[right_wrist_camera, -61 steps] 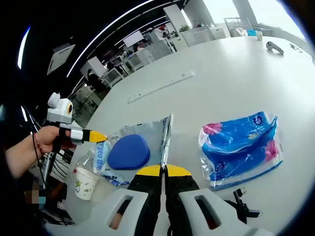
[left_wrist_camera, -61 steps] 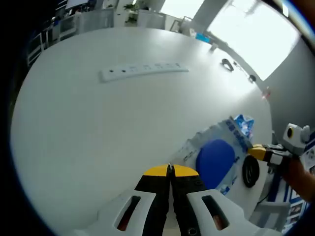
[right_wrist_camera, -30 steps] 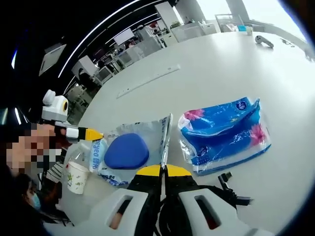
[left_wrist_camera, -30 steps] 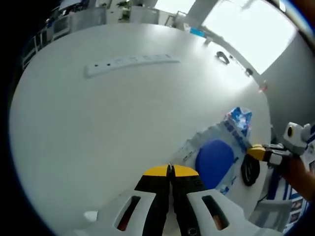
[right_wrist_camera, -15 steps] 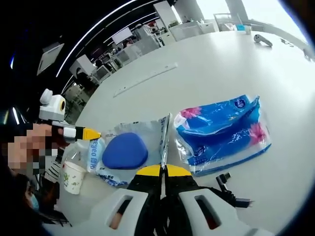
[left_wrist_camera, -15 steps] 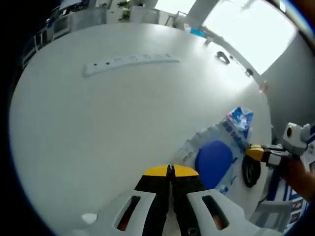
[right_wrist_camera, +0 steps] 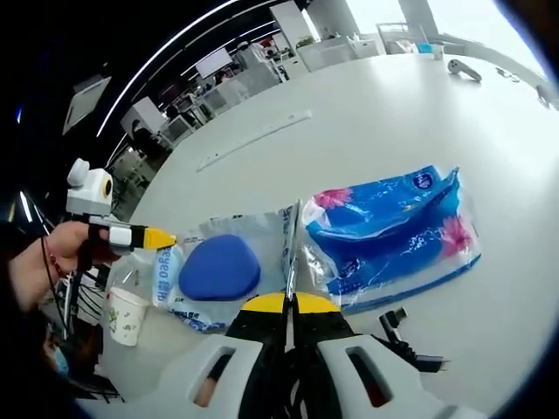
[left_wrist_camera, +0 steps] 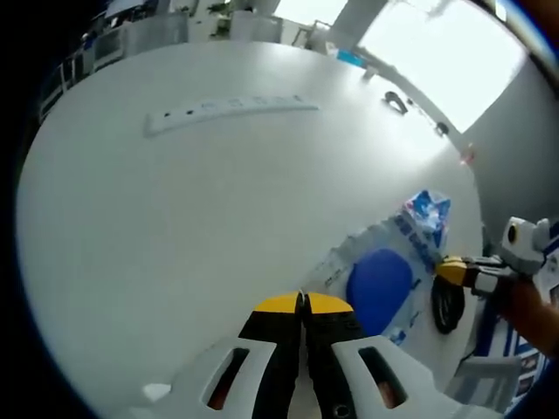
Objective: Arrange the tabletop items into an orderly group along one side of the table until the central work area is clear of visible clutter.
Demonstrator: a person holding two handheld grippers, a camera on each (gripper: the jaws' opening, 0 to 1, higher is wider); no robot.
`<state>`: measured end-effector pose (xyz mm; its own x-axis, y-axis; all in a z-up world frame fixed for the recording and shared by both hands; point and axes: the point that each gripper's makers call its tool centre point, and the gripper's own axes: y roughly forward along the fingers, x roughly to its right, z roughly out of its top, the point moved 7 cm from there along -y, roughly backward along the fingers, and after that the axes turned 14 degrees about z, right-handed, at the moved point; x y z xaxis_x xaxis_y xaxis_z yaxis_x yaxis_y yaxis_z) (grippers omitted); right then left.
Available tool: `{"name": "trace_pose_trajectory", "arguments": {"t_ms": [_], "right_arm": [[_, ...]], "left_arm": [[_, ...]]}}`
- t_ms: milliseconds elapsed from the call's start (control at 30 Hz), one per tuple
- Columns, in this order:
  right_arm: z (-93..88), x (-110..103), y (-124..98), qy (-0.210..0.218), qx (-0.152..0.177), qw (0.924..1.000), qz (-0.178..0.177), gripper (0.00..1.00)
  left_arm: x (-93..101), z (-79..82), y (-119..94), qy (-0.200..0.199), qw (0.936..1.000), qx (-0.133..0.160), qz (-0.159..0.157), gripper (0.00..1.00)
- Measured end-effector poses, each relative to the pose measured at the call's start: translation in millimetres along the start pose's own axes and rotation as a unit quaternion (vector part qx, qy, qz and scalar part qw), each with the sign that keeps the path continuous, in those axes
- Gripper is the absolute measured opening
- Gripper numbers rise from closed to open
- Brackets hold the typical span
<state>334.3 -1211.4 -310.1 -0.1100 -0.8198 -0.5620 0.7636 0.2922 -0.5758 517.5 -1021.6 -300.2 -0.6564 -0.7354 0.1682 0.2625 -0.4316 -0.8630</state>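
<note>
— How many items lie on the white surface (right_wrist_camera: pixel 367 131)?
— One clear bag (right_wrist_camera: pixel 253 237) holding a blue pad (right_wrist_camera: pixel 219 267), one blue tissue pack (right_wrist_camera: pixel 393 236), one paper cup (right_wrist_camera: pixel 125 316), one power strip (left_wrist_camera: pixel 229 112).
— The hand-held grippers?
— Right hand-held gripper (right_wrist_camera: pixel 289 303) pinches the bag's edge; left hand-held gripper (left_wrist_camera: pixel 302 303) is closed, empty.

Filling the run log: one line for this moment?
right gripper: shut on clear bag edge | left gripper: shut | blue tissue pack: beside bag

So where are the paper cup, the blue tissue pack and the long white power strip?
paper cup (right_wrist_camera: pixel 127 316): right gripper view, its side wall.
blue tissue pack (right_wrist_camera: pixel 393 229): right gripper view, wrapper's middle.
power strip (left_wrist_camera: pixel 229 112): left gripper view, mid-length.
</note>
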Motion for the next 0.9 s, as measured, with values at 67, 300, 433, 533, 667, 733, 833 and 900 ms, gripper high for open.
{"name": "trace_pose_trajectory", "arguments": {"t_ms": [67, 300, 433, 533, 667, 733, 833, 900], "right_arm": [[-0.3, 0.2, 0.3, 0.0, -0.001, 1.0, 0.0, 0.0], [-0.5, 0.1, 0.5, 0.0, -0.001, 1.0, -0.003, 0.0], [-0.8, 0.5, 1.2, 0.0, -0.001, 1.0, -0.003, 0.0], [-0.9, 0.3, 0.8, -0.002, 0.0, 1.0, -0.004, 0.0], [-1.1, 0.7, 0.8, 0.0, 0.002, 1.0, -0.004, 0.0], [-1.3, 1.6, 0.9, 0.001, 0.003, 1.0, -0.003, 0.01], [-1.6, 1.3, 0.0, 0.002, 0.005, 1.0, -0.005, 0.01], [-1.7, 1.3, 0.1, 0.001, 0.004, 1.0, -0.004, 0.01]], "left_arm": [[-0.3, -1.3, 0.8, 0.004, 1.0, -0.001, 0.001, 0.0], [-2.0, -3.1, 1.3, 0.007, 1.0, 0.005, 0.001, 0.0], [-3.3, -2.0, 1.4, 0.006, 0.9999, 0.011, 0.002, 0.0], [-3.8, -1.7, 1.2, 0.007, 0.9999, 0.014, 0.002, 0.0], [-4.3, -3.0, 1.2, 0.004, 0.9999, 0.012, 0.001, 0.01], [-5.6, -2.7, 1.0, 0.005, 0.9998, 0.017, 0.004, 0.03], [-5.8, -3.1, 0.1, 0.005, 0.9998, 0.017, 0.003, 0.04], [-6.9, -2.6, -0.5, 0.002, 0.9998, 0.02, 0.005, 0.04]]}}
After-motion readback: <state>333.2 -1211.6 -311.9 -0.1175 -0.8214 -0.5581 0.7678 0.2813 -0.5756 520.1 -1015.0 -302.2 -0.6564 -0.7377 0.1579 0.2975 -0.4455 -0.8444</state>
